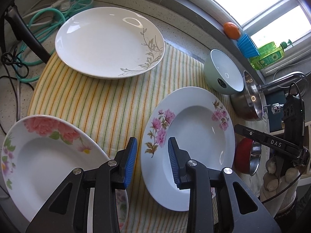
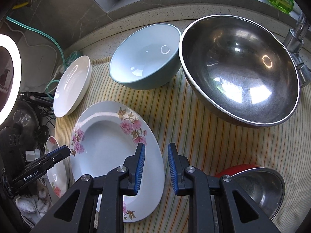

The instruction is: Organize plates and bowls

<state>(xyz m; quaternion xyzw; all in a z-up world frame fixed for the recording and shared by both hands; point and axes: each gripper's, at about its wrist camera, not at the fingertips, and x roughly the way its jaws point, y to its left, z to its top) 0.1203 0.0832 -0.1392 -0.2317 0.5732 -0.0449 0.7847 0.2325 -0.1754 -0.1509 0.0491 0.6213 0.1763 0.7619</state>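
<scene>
I've got both grippers low over the striped cloth (image 1: 108, 104), nothing held in either. Left gripper (image 1: 152, 161) has its jaws spread, gap sitting over bare cloth btwn two plates: the peony plate (image 1: 44, 155) just to its left, partly under the left finger, and the pink-flower plate (image 1: 194, 128) to its right, w/ the right finger over that plate's rim. Right gripper (image 2: 156, 167) is spread too; its left pad hangs over the pink-flower plate's right rim, its right pad over cloth.

From the right wrist view, the small steel bowl w/ red outside (image 2: 260, 190) sits near, just right of that gripper, tipped on its side. The left gripper shows at the far left edge there, above the peony plate.

Mid-distance: the white plate w/ grey leaf print (image 1: 108, 40) lies flat at the cloth's far edge, well apart from the other two plates. The pale green bowl (image 2: 145, 58) sits tilted at the back of the cloth, touching or just beside the big steel bowl (image 2: 239, 69), also tilted.

Farthest: the window ledge carries an orange (image 1: 231, 30), blue ribbed cup (image 1: 247, 45) and green soap bottle (image 1: 270, 55). Faucet (image 2: 297, 40) stands right of the big bowl. Teal cable (image 1: 48, 19) coils on the counter beyond the white plate.
</scene>
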